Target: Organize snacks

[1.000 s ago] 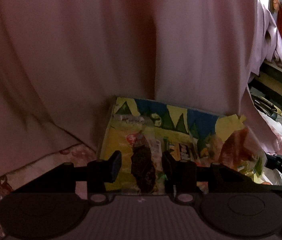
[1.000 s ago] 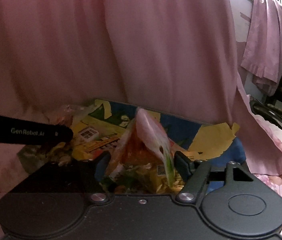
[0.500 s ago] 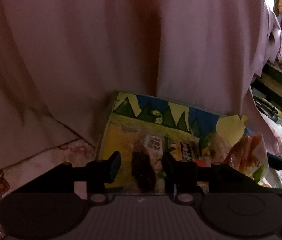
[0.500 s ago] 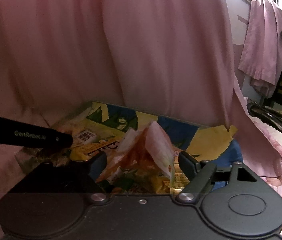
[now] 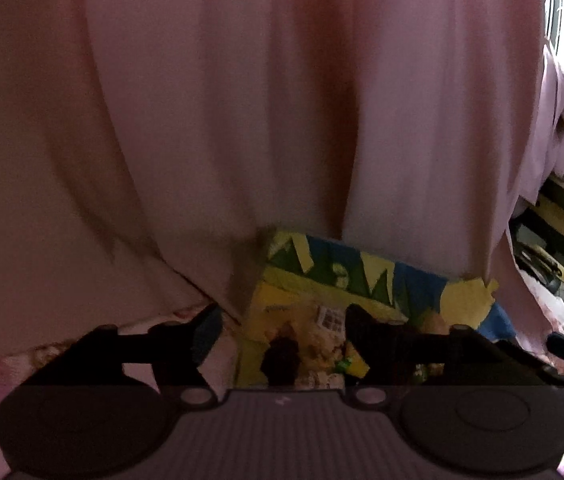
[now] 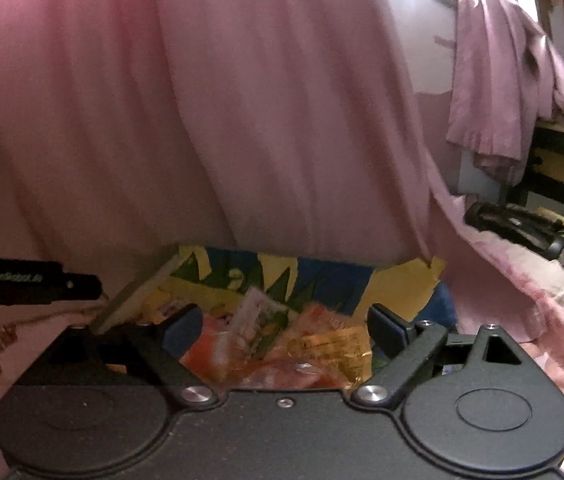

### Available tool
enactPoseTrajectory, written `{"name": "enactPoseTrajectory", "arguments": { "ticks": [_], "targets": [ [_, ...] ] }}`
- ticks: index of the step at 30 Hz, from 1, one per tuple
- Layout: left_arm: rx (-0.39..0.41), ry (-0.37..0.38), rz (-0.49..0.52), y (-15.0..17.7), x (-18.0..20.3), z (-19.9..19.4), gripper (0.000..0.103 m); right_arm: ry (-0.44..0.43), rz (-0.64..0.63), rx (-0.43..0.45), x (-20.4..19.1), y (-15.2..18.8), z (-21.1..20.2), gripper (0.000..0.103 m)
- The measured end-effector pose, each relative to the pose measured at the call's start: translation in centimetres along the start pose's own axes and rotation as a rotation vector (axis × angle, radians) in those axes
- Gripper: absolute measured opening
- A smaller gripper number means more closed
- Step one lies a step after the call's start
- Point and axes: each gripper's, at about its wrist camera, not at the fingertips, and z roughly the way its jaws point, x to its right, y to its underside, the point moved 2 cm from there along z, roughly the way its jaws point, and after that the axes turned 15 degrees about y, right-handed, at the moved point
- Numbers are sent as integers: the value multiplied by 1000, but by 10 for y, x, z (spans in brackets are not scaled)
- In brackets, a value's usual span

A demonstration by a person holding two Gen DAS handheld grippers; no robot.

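A: Where do the snacks sit?

B: In the box [image 6: 398, 280], a cartoon-printed carton of yellow, blue and green that lies against the foot of the pink curtain [image 6: 241, 100]. The orange packet [image 6: 282, 368] lies inside it, just ahead of the right gripper [image 6: 285, 330], whose fingers stand wide apart with nothing pinched between them.

A: Which way does the packet run?

B: Roughly across the right view, from one finger toward the other, crumpled and flat; a smaller green-and-white packet [image 6: 259, 318] tilts upright behind it. Blur hides any print.

A: And the left gripper?

B: The left gripper [image 5: 279, 330] is parted as well, holding nothing. A pale packet [image 5: 318, 340] with a dark patch lies in the box between its fingers, its long axis running away from the camera toward the box's back wall, label end farthest.

A: What does each view add?

B: The left view shows the pale packet and the box's left corner; the orange packet is barely seen there. The right view shows the orange pile, the left gripper's black finger entering at the left edge, and a hanging shirt [image 6: 498, 80] at the far right.
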Motion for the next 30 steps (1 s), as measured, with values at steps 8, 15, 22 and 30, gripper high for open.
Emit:
{"name": "enactPoseTrajectory", "arguments": {
  "ticks": [8, 15, 22, 30],
  "targets": [
    [87, -40, 68, -8, 31, -54, 92, -12, 65, 73, 23, -21, -44, 99],
    [116, -78, 147, -1, 61, -98, 100, -39, 119, 121, 42, -27, -89, 100],
    [131, -105, 231, 19, 89, -136, 103, -54, 153, 142, 61, -21, -130, 100],
    [143, -90, 240, 42, 107, -165, 103, -67, 165, 128, 78, -3, -170, 102]
  ]
}}
